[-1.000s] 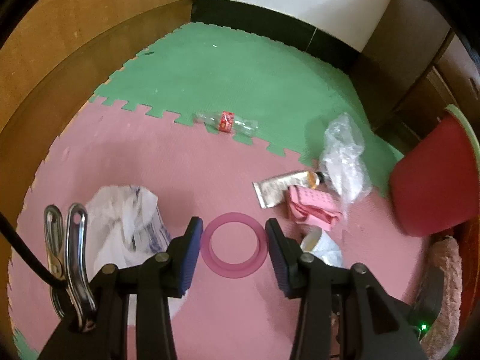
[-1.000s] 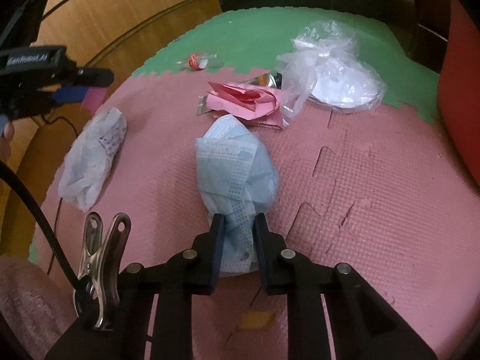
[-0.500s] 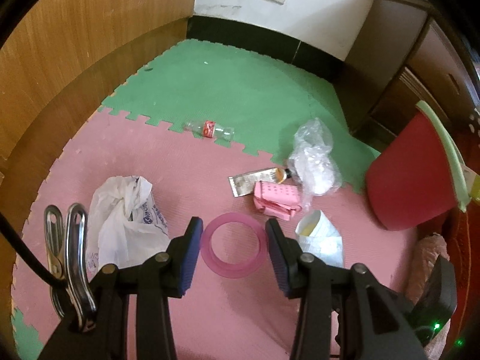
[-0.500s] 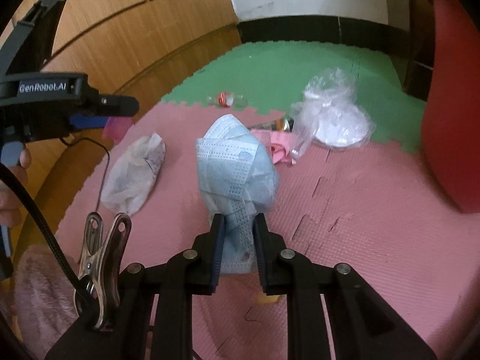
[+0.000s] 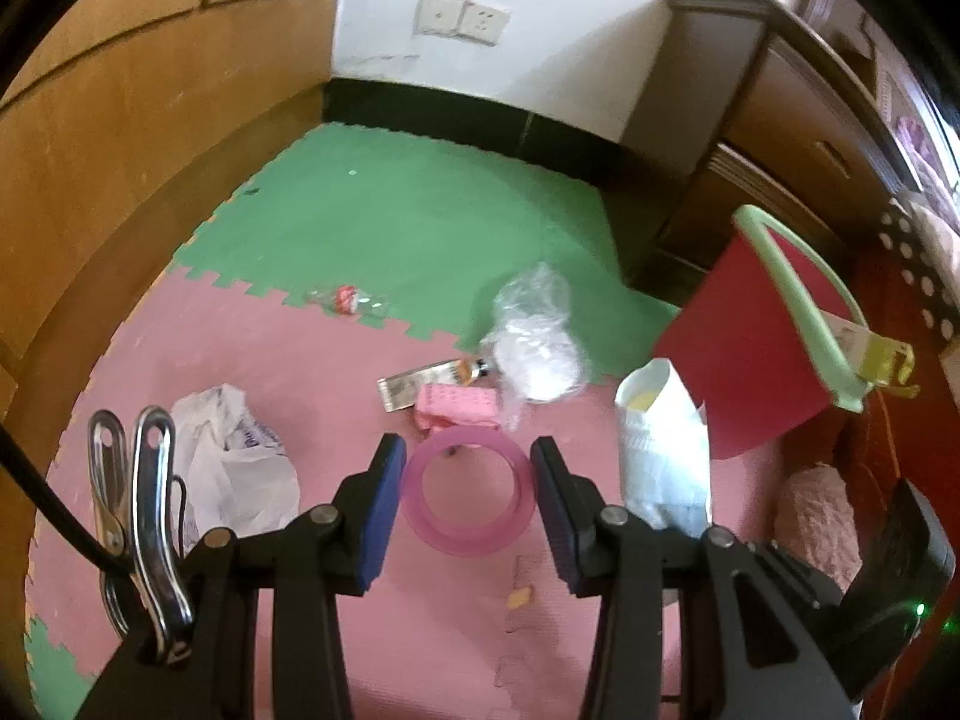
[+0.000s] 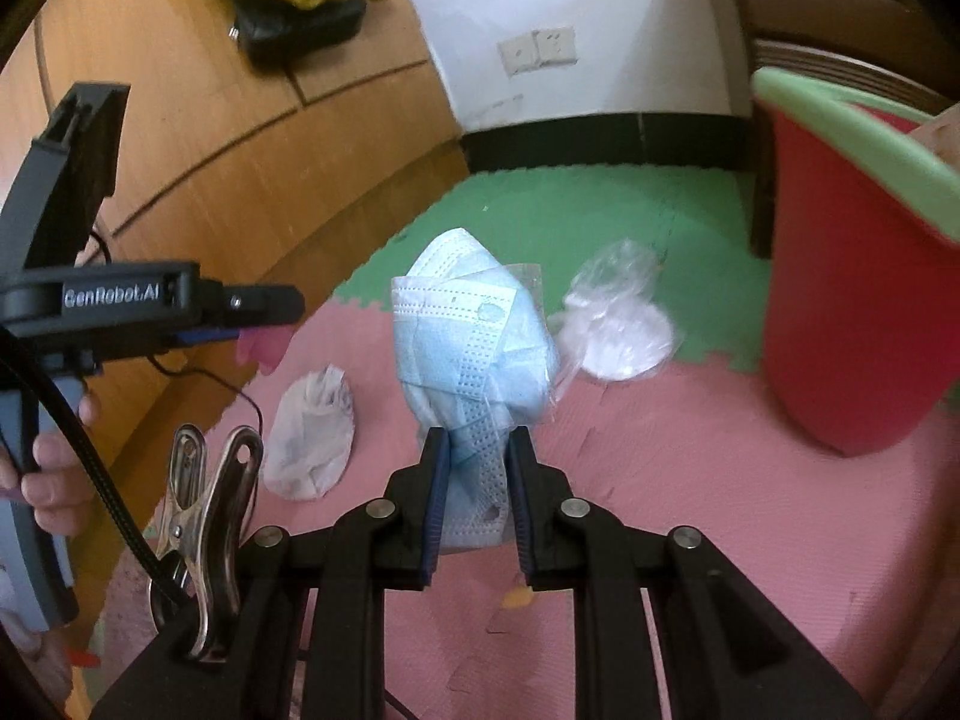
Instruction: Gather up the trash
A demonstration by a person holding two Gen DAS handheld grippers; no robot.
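My left gripper is shut on a pink ring, held flat between its blue pads above the pink mat. My right gripper is shut on a bundle of blue face masks, lifted off the floor; the same masks show at the right in the left wrist view. A red bucket with a pale green rim stands tilted at the right, also as the red bucket close to the masks. From the right wrist, the left gripper with the ring shows at the left.
On the floor lie a white plastic bag, a clear bag, pink paper, a flattened tube and a small bottle. Wooden panelling curves along the left. A dark cabinet stands behind the bucket.
Both grippers have risen with their loads, so the floor litter looks smaller and farther. The bucket's green rim and the wall sockets have come into view.
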